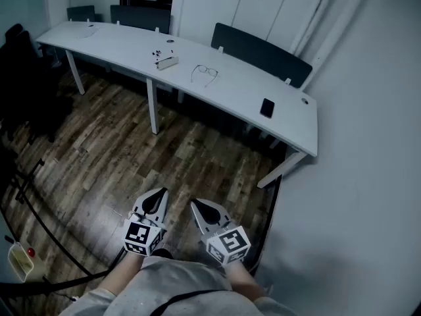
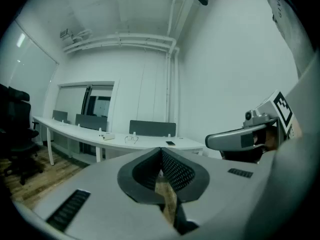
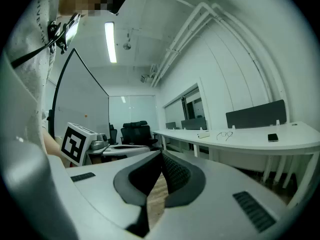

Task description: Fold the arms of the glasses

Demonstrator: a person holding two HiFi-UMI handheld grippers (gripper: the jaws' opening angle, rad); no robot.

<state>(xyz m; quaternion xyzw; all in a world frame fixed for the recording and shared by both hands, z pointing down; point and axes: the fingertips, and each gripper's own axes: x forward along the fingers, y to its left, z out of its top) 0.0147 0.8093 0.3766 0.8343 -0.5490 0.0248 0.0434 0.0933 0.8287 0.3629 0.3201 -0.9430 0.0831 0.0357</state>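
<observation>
A pair of thin-framed glasses (image 1: 205,72) lies on the long white table (image 1: 230,91) across the room, arms unfolded. The same glasses (image 2: 131,138) show small in the left gripper view, and the glasses (image 3: 225,134) appear far off in the right gripper view. My left gripper (image 1: 160,193) and right gripper (image 1: 195,205) hang close to my body over the wooden floor, far from the table. Both are shut with nothing between their jaws. The left gripper (image 2: 161,149) and right gripper (image 3: 161,154) show their tips pressed together.
A black phone (image 1: 266,107) lies near the table's right end, and a small white case (image 1: 167,62) sits left of the glasses. Dark partition panels (image 1: 260,52) stand behind the table. An office chair (image 1: 23,78) is at the left. Cables (image 1: 39,219) cross the wooden floor.
</observation>
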